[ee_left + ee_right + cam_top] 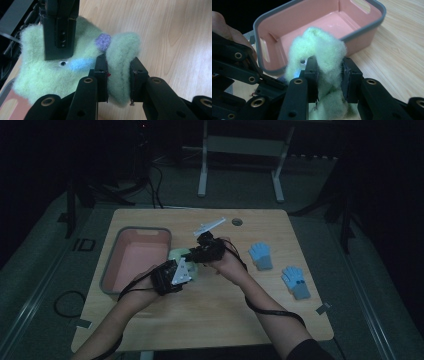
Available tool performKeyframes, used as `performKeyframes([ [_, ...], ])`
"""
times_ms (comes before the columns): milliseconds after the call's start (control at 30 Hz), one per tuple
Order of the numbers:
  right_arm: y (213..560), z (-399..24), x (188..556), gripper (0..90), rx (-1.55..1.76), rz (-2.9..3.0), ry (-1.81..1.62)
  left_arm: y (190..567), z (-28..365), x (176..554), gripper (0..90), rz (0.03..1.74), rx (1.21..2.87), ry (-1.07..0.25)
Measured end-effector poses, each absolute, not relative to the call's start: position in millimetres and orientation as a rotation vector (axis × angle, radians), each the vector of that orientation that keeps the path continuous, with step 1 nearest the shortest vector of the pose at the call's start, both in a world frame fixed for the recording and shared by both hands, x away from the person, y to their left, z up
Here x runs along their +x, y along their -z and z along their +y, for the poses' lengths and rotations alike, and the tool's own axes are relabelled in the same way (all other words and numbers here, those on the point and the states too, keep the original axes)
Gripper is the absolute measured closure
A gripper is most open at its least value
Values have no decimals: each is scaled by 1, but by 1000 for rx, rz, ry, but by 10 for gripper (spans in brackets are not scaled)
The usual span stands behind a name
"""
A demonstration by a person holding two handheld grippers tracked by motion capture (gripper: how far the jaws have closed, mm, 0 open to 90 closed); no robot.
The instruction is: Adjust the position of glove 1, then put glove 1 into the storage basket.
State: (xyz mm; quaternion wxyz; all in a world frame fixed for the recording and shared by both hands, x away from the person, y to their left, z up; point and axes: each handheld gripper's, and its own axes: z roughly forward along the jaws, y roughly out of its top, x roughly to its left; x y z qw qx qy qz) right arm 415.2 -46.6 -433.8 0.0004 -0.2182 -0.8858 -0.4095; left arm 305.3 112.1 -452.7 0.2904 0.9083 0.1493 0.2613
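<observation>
A fuzzy light-green glove (179,254) with a purple dot (103,42) and a blue patch is held just above the wooden table (225,320), right beside a pink bin. Both grippers grip it. My left gripper (187,266) comes in from the lower left, and its jaws (118,62) are shut on a thick fold of the glove (122,50). My right gripper (193,256) reaches in from the right and is shut on another bunch of it (330,62). One right jaw also shows in the left gripper view, pressed on the glove's top left. The glove (317,42) hangs in front of the bin's near wall.
The pink bin with a grey rim (111,265) (362,27) stands at the table's left and looks empty. Two blue gloves with grey cuffs (260,255) (296,282) lie at the right. A small round hole (237,222) sits near the far edge.
</observation>
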Motion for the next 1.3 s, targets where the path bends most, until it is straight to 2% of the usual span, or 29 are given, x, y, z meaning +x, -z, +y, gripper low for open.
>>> performKeyframes([
  [667,430,35,422,703,-578,-2737,1316,449,184,307,734,485,2478,-735],
  [1167,461,77,438,706,-624,-2756,1248,478,225,327,734,454,2534,-660],
  [1300,473,84,444,707,-673,-2738,1223,485,228,334,734,513,2549,-608],
])
